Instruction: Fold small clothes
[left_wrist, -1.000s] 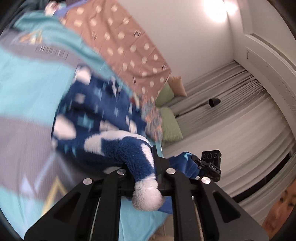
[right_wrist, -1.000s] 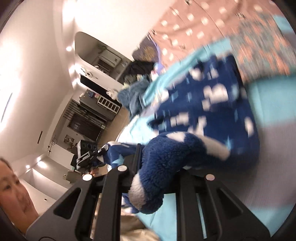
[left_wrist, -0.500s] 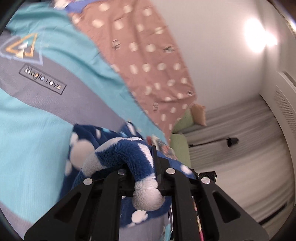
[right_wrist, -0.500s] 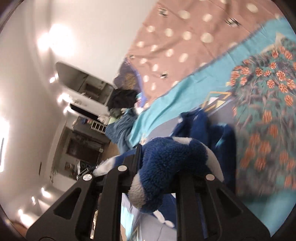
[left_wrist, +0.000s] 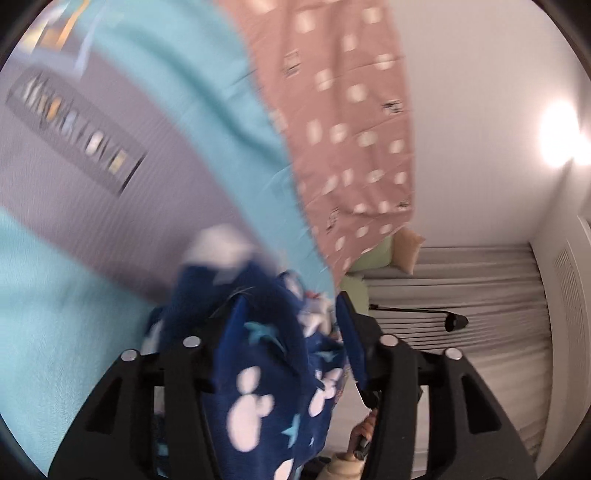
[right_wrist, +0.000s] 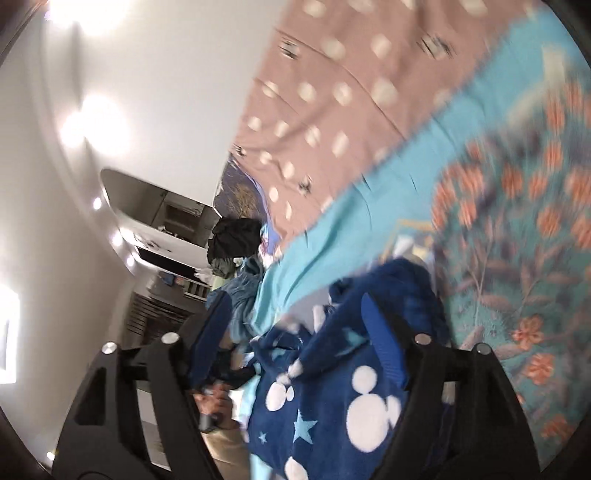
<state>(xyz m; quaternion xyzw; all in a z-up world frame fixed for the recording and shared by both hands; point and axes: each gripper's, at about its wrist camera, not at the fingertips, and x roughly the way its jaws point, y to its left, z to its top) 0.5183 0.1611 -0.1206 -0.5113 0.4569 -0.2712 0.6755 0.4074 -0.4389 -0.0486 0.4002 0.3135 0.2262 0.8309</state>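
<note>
A small navy fleece garment (left_wrist: 266, 376) with white mouse heads and light blue stars lies folded on a teal and grey bedspread (left_wrist: 74, 295). My left gripper (left_wrist: 291, 325) is open, its jaws wide apart, with the garment lying loose between them. My right gripper (right_wrist: 295, 325) is also open over the same garment (right_wrist: 343, 398), which lies between and under its fingers. Both views are motion blurred.
A pink dotted sheet (left_wrist: 351, 110) lies beyond the bedspread. A teal floral cloth (right_wrist: 517, 240) lies to the right of the garment. Green cushions (left_wrist: 354, 284) and grey curtains (left_wrist: 480, 295) stand behind. Dark clothes (right_wrist: 236, 240) are piled at the bed's far end.
Both grippers have opened and let go of the garment's white-cuffed ends. The garment has dropped folded onto the bedspread, and both grippers have swung over it.
</note>
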